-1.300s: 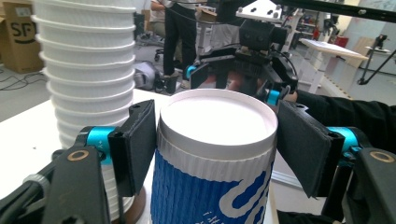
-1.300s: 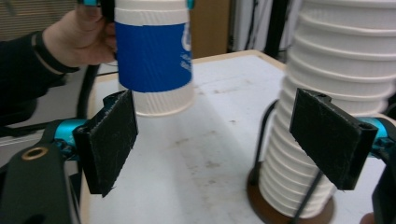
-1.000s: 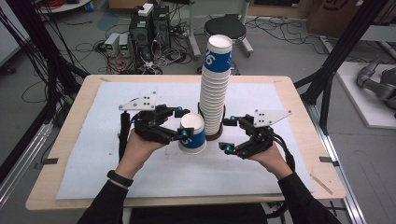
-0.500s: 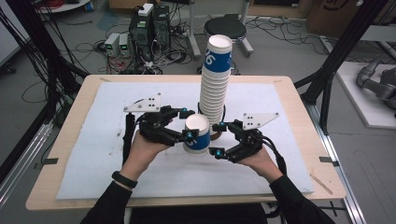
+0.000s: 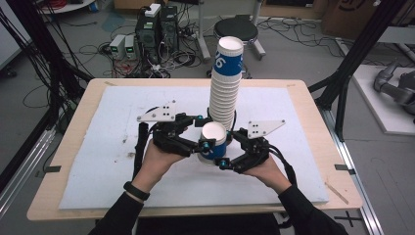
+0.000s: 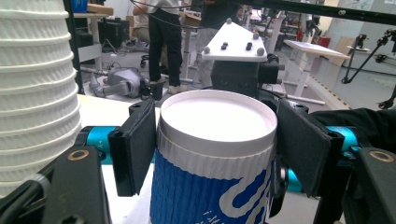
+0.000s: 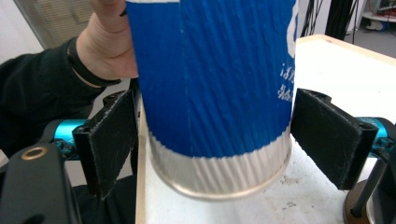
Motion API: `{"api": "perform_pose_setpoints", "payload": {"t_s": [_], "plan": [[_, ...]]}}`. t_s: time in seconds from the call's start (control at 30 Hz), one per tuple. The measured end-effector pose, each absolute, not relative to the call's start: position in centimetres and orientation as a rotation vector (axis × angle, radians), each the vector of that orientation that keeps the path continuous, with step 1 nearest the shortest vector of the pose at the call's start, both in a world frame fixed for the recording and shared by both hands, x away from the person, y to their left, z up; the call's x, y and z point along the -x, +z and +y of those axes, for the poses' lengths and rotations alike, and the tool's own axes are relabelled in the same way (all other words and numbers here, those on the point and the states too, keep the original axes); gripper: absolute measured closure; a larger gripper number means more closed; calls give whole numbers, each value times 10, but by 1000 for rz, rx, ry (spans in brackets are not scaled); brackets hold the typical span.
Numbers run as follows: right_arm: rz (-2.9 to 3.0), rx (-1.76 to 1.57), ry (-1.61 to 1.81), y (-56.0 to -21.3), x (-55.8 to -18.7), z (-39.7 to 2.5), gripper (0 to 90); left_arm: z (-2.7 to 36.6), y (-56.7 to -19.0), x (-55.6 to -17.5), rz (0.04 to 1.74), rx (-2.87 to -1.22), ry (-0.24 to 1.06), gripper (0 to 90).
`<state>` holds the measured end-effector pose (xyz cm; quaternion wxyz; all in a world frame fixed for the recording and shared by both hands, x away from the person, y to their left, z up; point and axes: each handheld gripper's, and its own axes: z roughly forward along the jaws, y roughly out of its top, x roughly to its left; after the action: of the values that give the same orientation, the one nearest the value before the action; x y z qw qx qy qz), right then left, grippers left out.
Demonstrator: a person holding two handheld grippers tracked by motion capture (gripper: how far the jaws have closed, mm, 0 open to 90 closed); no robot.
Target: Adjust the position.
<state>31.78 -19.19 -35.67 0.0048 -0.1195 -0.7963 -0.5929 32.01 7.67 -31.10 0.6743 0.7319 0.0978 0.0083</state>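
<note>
**Item: cup between two grippers, beside stack**

Cup [image 5: 214,142]: blue and white paper, upright, raised just above the table [image 5: 98,147], in front of the stack [image 5: 224,88] and close to its base. In the right gripper view its silver bottom rim hung clear of the white surface.

Left gripper [image 5: 198,142]: jaws closed on the cup near its white rim, one pad on each side, seemingly bearing the weight.

Right gripper [image 5: 227,154]: jaws set wide around the lower cup body; the right pad stood clearly apart from the wall, the left pad very near it, contact not discernible.

Stack: tall column of nested cups, top one printed blue, standing at the table's middle, just behind both grippers.

Risks, as judged:
- Closing the right jaws hard could crush the thin wall or twist the cup out of the left jaws.
- Releasing the left grip before the right one seats could drop or tip the cup.
- Either gripper swinging back could knock the stack over, given how close it stood.
</note>
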Motion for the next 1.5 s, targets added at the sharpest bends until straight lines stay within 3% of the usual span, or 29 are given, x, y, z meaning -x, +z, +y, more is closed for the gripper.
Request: {"api": "perform_pose_setpoints", "payload": {"t_s": [0.53, 0.63, 0.87, 1.1, 1.23, 1.5], "plan": [[-2576, 338, -1806, -357, -316, -187, 221, 77, -309, -319, 216, -1673, 5, 288], [-2595, 320, -1770, -356, -317, -187, 232, 76, -303, -319, 224, -1755, -19, 224], [-2678, 302, -1639, -353, -317, -185, 237, 76, -293, -314, 225, -1947, 24, 212], [-2730, 278, -1549, -353, -317, -181, 238, 71, -299, -316, 231, -2000, 26, 217], [-2749, 260, -1534, -353, -316, -179, 239, 69, -302, -317, 211, -2012, 10, 290], [-2687, 286, -1628, -349, -317, -184, 189, 80, -304, -322, 220, -1884, -25, 295]]}}
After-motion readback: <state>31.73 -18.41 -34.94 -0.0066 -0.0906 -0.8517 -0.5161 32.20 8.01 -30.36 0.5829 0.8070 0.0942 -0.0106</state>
